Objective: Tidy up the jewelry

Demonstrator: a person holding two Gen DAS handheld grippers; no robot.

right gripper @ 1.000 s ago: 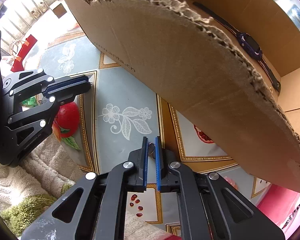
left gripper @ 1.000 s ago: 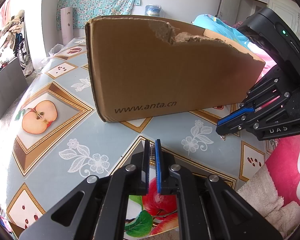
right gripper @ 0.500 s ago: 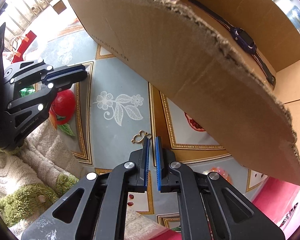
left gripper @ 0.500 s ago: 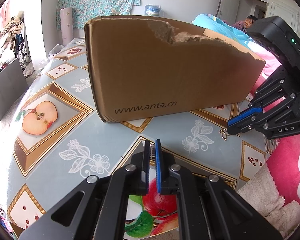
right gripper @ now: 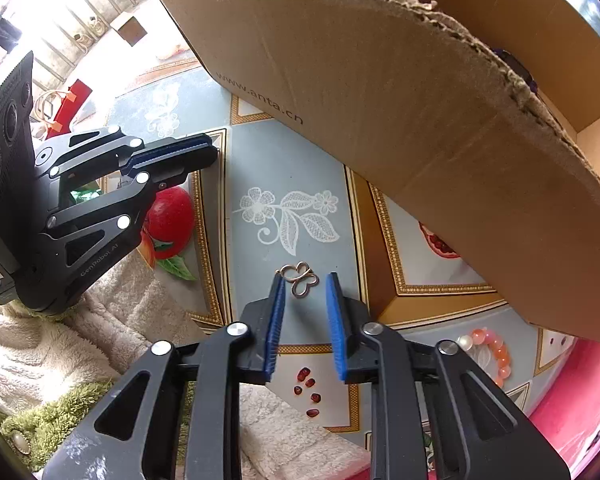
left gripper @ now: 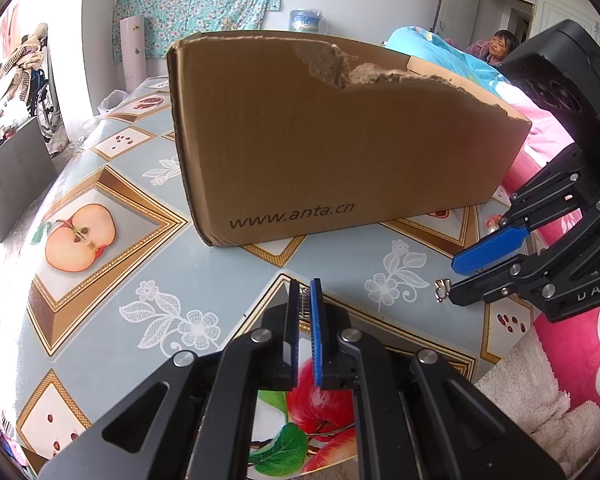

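Observation:
A small gold butterfly-shaped ornament [right gripper: 299, 280] lies flat on the tablecloth, just past the tips of my right gripper [right gripper: 305, 278]. That gripper's jaws are opening, and its blue pads stand apart on either side of the ornament without pressing it. In the left wrist view the right gripper [left gripper: 454, 280] hovers at the right, with the ornament [left gripper: 442, 289] at its lower fingertip. My left gripper [left gripper: 305, 292] is shut with nothing in it and hangs over the table; it shows in the right wrist view too [right gripper: 212, 152]. The torn cardboard box [left gripper: 340, 140] stands behind both.
A dark watch [right gripper: 518, 68] lies inside the box [right gripper: 380, 80]. A pink bead bracelet [right gripper: 488, 348] rests on the table near the box's right corner. Fluffy towels [right gripper: 60, 340] and a pink cloth [left gripper: 580, 340] cover the near edge. A person [left gripper: 500, 44] sits far behind.
The right gripper held the gold ornament between shut pads, then let it go onto the table and spread its jaws. It also shifted right in the left wrist view. The left gripper stayed put.

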